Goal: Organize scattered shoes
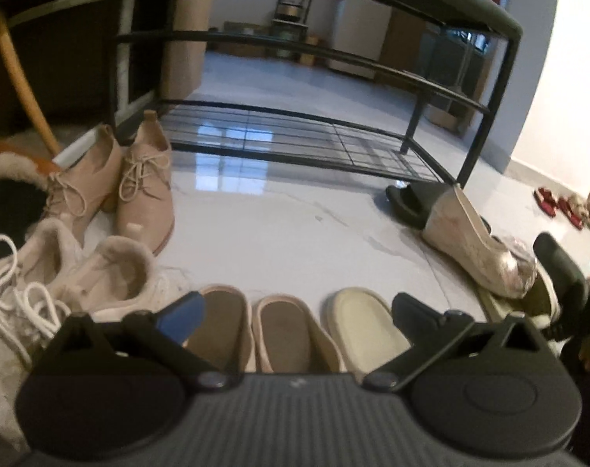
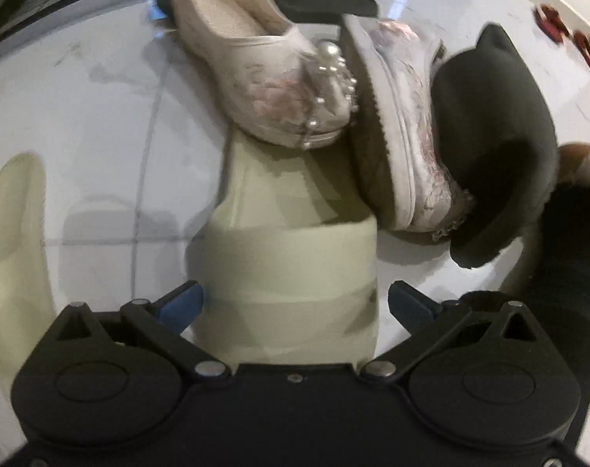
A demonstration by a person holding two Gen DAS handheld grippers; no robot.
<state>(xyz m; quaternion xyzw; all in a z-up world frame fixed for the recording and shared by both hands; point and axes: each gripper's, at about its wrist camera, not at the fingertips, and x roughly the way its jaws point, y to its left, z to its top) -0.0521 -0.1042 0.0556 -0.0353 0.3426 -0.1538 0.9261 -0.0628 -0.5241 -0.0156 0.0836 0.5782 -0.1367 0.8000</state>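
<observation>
A: Right wrist view first. Where was the tool?

B: Right tool (image 2: 293, 292) hung low, spread wide, straddling a cream slide (image 2: 291, 257) on the floor (image 2: 100, 136). Pads either side, apparently not pressing. Probably lined up that way to pinch the strap across its width.

A: Anything on that slide?

B: Toe of a pearl flat (image 2: 256, 58) resting on its far end. Right of centre, a second flat (image 2: 404, 116) tipped on its side against a black slide (image 2: 489, 136), also on edge. Looked like a tumbled heap, so likely to shift if the cream one got dragged.

A: And the left?

B: Left tool (image 1: 296, 303) spread too, pinching nothing, poised over the row along the bottom of the frame.

A: Counts?

B: Cream slides, two: one under the right tool, its mate (image 1: 365, 323) bottom centre. Pearl flats, two. Black slides, two, the other (image 1: 411, 202) by the rack leg. Beige mules (image 1: 256, 330), two, side by side. White fur-lined sneakers (image 1: 100, 272), two, lower left. Pink lace-ups (image 1: 139, 183), two, left. Red shoes (image 1: 555, 204) far right, too blurred to count.

A: The shoe rack (image 1: 295, 128)?

B: Upper centre, no shoe seen on its rails; left-hand pairs lined up together, right-hand pile still jumbled.
</observation>
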